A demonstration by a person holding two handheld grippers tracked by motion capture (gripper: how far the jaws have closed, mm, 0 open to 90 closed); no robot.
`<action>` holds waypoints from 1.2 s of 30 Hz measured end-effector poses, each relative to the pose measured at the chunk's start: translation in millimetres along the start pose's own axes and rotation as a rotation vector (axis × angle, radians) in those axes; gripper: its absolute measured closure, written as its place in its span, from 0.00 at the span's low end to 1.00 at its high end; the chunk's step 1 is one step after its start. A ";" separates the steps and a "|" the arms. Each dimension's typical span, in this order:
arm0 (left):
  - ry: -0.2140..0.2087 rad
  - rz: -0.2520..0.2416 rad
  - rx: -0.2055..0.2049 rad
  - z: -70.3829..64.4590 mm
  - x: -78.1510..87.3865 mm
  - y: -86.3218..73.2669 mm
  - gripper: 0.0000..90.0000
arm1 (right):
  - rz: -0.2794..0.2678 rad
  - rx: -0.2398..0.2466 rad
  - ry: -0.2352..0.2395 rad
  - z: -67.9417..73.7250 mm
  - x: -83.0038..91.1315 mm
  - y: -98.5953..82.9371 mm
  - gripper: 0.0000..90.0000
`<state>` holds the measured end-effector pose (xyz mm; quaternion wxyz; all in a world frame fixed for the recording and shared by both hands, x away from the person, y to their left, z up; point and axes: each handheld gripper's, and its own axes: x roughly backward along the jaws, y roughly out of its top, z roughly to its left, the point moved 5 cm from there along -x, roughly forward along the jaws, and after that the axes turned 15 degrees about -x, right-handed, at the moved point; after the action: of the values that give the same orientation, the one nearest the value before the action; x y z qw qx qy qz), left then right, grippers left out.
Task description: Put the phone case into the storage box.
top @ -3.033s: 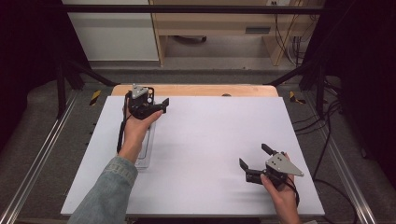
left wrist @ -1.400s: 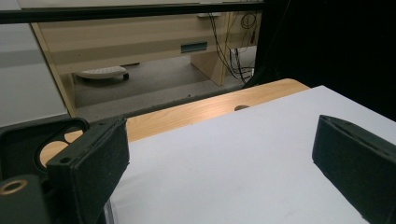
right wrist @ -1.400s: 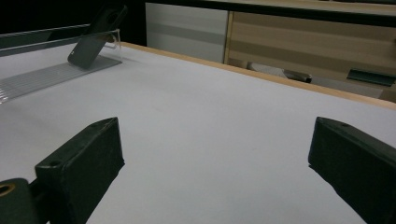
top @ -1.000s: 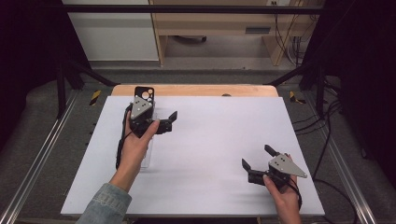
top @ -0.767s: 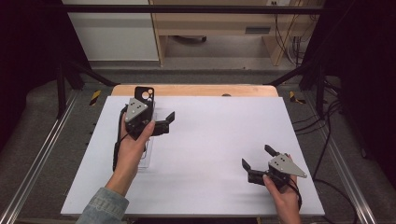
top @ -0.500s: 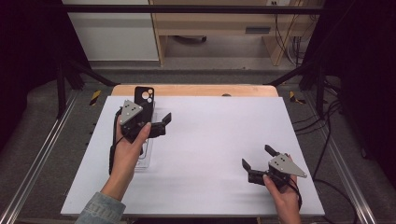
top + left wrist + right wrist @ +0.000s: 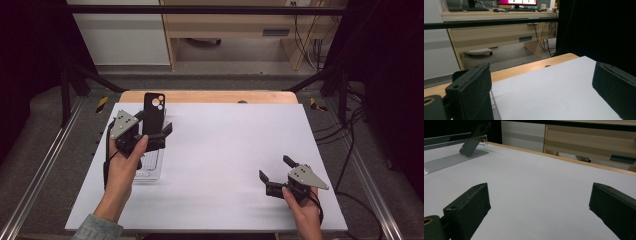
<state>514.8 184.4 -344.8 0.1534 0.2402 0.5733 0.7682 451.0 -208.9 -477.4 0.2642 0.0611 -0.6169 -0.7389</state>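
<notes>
Phone case (image 7: 154, 113), matte black with camera cutout, leans in clear ribbed acrylic stand (image 7: 149, 167) at table's (image 7: 225, 150) far-left; left gripper (image 7: 159, 136) just beside it, right gripper (image 7: 276, 172) well apart, both spread empty.

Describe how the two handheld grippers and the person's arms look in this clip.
Both the left gripper and the right gripper are black, each with two blocky jaws and a grey three-cornered plate on top. A black cable trails from each along the wrist. The left arm wears a blue-grey denim-like sleeve at the cuff; the right hand shows no sleeve.
</notes>
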 end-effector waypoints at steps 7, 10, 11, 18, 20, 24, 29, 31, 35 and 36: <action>0.018 -0.021 -0.055 8.4 15.3 -0.4 0.02 | 0.000 -0.003 0.001 -1.1 0.0 -0.1 0.03; 0.030 -0.027 -0.052 12.5 21.1 0.2 0.02 | 0.000 -0.003 0.000 -1.2 0.2 0.1 0.03; 0.038 -0.032 -0.053 15.0 25.0 0.8 0.02 | 0.001 -0.002 0.000 -1.2 0.0 -0.2 0.03; 0.058 -0.045 -0.067 20.8 32.5 0.7 0.02 | 0.001 -0.011 0.009 -0.7 0.1 0.0 0.03; 0.064 -0.041 -0.065 22.2 34.1 0.3 0.03 | 0.001 -0.010 0.008 -1.0 0.2 0.1 0.03; 0.073 -0.043 -0.079 21.8 36.2 -1.2 0.03 | 0.000 -0.011 0.009 -1.3 0.4 0.2 0.03; 0.065 -0.038 -0.070 21.1 39.9 -5.6 0.03 | 0.000 -0.009 0.008 -0.9 0.3 0.1 0.03; 0.065 -0.039 -0.065 22.0 42.5 -6.6 0.03 | 0.000 -0.008 0.008 -0.6 0.2 0.0 0.03; 0.063 -0.045 -0.073 24.2 50.3 -8.4 0.03 | 0.001 -0.003 0.011 -0.1 -0.2 -0.3 0.03; 0.063 -0.045 -0.073 24.2 50.3 -8.4 0.03 | 0.002 -0.002 0.011 -0.1 -0.1 -0.3 0.03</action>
<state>485.5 232.1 -337.7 0.1613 0.1973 0.5547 0.7920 450.9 -209.0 -477.7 0.2682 0.0643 -0.6147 -0.7390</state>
